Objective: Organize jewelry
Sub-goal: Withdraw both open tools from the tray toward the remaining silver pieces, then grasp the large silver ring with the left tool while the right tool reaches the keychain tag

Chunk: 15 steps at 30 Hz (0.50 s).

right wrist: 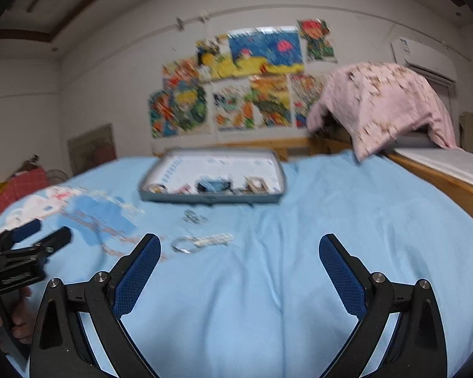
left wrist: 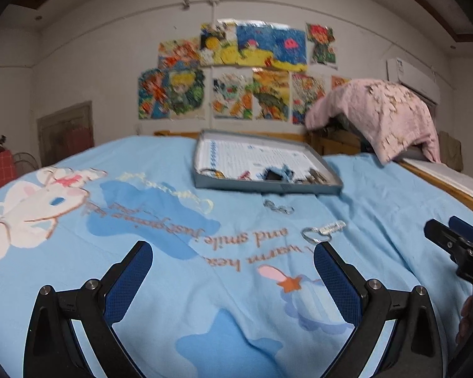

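Blue bedsheet (left wrist: 378,189) carries a tray (left wrist: 337,186) already holding several pieces; a silver ring (left wrist: 312,234) and a small chain (left wrist: 277,207) remain outside. Both grippers' jaws gape empty.

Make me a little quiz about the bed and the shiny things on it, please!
1. True or false: the silver ring with a tag lies inside the grey tray.
2. How many jewelry pieces lie loose on the blue bedsheet, outside the tray? A) none B) two C) five
3. Fill in: the jaws of the left gripper and right gripper are both ____.

Key:
1. False. It lies on the sheet, nearer than the tray.
2. B: the ring with a tag and a small silver chain piece.
3. Open, holding nothing.
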{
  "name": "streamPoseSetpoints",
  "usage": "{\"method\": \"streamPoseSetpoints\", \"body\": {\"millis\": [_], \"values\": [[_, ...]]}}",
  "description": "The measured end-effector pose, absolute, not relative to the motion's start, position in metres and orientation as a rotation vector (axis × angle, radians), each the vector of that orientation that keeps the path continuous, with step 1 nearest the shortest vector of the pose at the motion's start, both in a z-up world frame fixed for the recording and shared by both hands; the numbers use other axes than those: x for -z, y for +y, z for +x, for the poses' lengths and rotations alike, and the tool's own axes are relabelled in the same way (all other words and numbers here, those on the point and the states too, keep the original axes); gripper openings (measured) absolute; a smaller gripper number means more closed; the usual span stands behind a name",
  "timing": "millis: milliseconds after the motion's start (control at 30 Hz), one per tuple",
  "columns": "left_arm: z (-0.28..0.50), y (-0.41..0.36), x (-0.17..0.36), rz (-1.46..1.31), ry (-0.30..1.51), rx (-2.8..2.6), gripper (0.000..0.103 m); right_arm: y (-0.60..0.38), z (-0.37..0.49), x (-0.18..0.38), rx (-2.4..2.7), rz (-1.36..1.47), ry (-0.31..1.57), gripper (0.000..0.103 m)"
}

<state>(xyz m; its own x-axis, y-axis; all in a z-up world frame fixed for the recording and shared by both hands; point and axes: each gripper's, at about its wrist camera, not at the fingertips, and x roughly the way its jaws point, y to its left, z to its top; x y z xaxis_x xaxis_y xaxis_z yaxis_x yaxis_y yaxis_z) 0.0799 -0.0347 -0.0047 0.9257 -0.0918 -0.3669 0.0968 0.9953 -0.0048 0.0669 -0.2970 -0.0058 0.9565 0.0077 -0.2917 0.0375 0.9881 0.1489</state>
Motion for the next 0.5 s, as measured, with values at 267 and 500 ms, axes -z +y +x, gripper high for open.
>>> {"method": "streamPoseSetpoints", "body": {"millis": [267, 500], "values": [[0.104, -0.05, 0.007, 0.047, 0.445, 0.18, 0.103, -0.312, 0.084, 0.007, 0.019, 0.138, 0.35, 0.099], [0.126, -0.063, 0.009, 0.065, 0.482, 0.146, 0.103, -0.319, 0.115, 0.004, -0.002, 0.151, 0.339, 0.099]]}}
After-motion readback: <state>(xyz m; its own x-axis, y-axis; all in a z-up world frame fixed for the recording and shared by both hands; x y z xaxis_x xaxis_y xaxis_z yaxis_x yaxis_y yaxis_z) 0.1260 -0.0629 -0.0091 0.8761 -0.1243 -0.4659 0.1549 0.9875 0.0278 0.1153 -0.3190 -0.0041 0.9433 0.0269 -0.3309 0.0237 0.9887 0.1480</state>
